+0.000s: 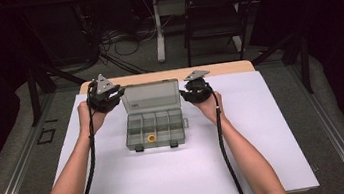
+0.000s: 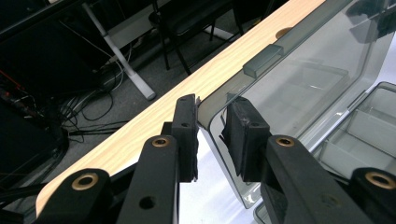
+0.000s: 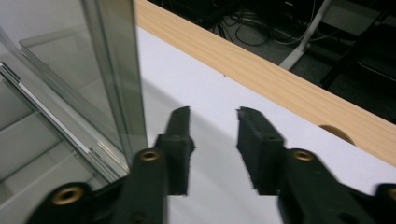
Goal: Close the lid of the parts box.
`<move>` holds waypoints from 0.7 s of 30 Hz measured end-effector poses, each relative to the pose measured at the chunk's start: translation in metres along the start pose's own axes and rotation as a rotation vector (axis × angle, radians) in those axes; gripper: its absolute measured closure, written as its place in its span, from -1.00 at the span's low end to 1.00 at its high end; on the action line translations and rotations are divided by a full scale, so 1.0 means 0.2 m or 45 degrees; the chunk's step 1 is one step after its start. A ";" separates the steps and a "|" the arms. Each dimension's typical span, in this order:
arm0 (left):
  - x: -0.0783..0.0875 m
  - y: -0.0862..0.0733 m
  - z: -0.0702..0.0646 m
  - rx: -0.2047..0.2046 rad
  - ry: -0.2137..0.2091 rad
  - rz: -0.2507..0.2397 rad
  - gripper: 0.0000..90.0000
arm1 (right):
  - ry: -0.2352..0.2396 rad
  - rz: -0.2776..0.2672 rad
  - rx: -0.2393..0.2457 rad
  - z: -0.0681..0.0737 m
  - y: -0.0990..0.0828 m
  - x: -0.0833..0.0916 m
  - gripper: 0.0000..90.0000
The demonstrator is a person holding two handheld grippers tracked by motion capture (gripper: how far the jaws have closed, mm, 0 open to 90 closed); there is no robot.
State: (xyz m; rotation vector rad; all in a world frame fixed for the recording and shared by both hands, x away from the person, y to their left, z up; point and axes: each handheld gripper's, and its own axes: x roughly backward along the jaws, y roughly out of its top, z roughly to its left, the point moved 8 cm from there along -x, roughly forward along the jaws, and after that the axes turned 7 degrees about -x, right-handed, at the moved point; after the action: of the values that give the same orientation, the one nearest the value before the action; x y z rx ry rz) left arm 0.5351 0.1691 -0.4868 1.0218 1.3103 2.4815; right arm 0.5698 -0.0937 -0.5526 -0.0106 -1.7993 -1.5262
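Note:
A smoky clear compartment box (image 1: 156,129) lies mid-table with its lid (image 1: 152,97) standing upright at the back. A small yellow ring (image 1: 151,138) sits in a front compartment. My left gripper (image 1: 118,95) is at the lid's upper left corner. In the left gripper view its jaws (image 2: 212,135) are closed on the lid's (image 2: 303,84) corner rim, one pad on each side. My right gripper (image 1: 183,93) hovers just right of the lid. Seen from the right gripper view, it (image 3: 212,135) stands open over the white mat, empty, with the lid (image 3: 112,70) beside its left jaw.
The box rests on a white mat (image 1: 265,130) covering a wooden table whose far edge (image 1: 226,68) runs close behind both grippers. Beyond it are a dark chair (image 1: 215,15), a white table leg (image 1: 158,33) and floor cables (image 1: 112,44).

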 end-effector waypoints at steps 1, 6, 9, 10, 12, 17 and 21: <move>0.00 0.00 0.00 -0.005 0.000 0.000 0.64 | -0.005 0.003 0.001 -0.01 0.00 0.01 0.23; 0.01 -0.01 -0.01 -0.013 -0.005 -0.004 0.65 | 0.002 0.007 -0.028 -0.04 0.01 0.06 -0.28; 0.02 -0.01 -0.01 -0.023 -0.009 -0.002 0.65 | 0.013 0.039 -0.005 -0.04 0.01 0.09 -0.53; 0.02 -0.01 -0.01 -0.027 -0.010 -0.002 0.65 | 0.028 0.060 -0.003 -0.03 0.01 0.09 -0.63; 0.02 -0.01 -0.01 -0.029 -0.013 -0.004 0.65 | 0.034 0.069 0.010 -0.03 0.02 0.11 -0.69; 0.03 -0.02 -0.02 -0.037 -0.018 -0.003 0.65 | 0.068 0.083 0.058 0.00 0.04 0.15 -0.93; 0.04 -0.02 -0.03 -0.051 -0.015 0.000 0.65 | 0.085 0.079 0.096 0.04 0.07 0.19 -1.00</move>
State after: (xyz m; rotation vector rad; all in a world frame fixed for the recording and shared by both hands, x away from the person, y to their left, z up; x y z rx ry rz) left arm 0.5252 0.1711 -0.4875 1.0255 1.2523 2.4874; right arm 0.5460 -0.1000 -0.5198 0.0208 -1.7867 -1.3986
